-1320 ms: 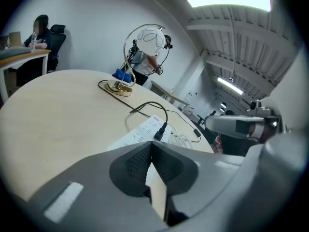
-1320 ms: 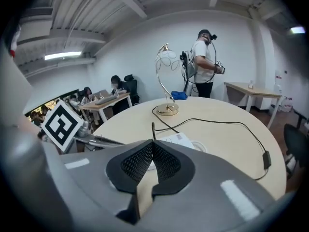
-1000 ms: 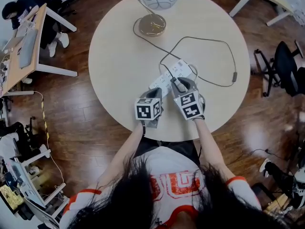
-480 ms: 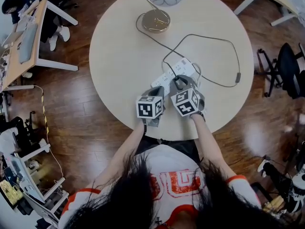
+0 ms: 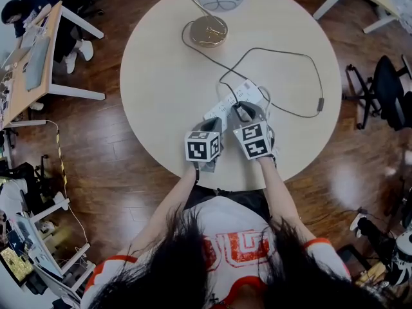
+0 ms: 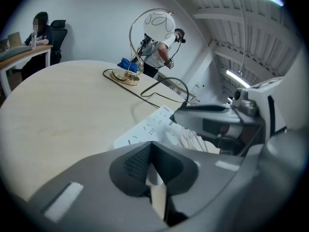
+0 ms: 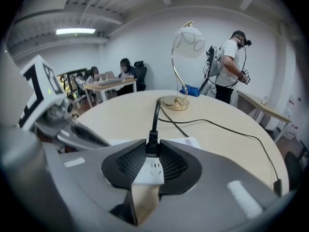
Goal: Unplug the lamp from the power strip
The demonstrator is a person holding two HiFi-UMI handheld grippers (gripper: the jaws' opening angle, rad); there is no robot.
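The white power strip (image 5: pixel 233 98) lies on the round table (image 5: pixel 161 76), near its front edge. The lamp (image 5: pixel 208 29), with a gold base and a white globe, stands at the far edge. Its black cord (image 5: pixel 283 53) loops to the black plug (image 7: pixel 152 143), which sits in the strip (image 7: pixel 150 171). My right gripper (image 7: pixel 152 151) (image 5: pixel 243 113) has the plug between its jaws, which are closing, the pads close beside it. My left gripper (image 6: pixel 153 170) (image 5: pixel 214 126) is shut, with its tips over the strip's (image 6: pixel 145 127) near end.
An inline switch (image 5: pixel 318 103) hangs on the cord loop at the right. Office chairs (image 5: pixel 386 92) stand right of the table and a desk (image 5: pixel 35 56) to the left. People sit at a desk (image 7: pixel 108 83) behind, and one stands near the lamp (image 7: pixel 231 64).
Both grippers stay at the strip. The right gripper's marker cube has turned slightly over the plug. The view has shifted a little.
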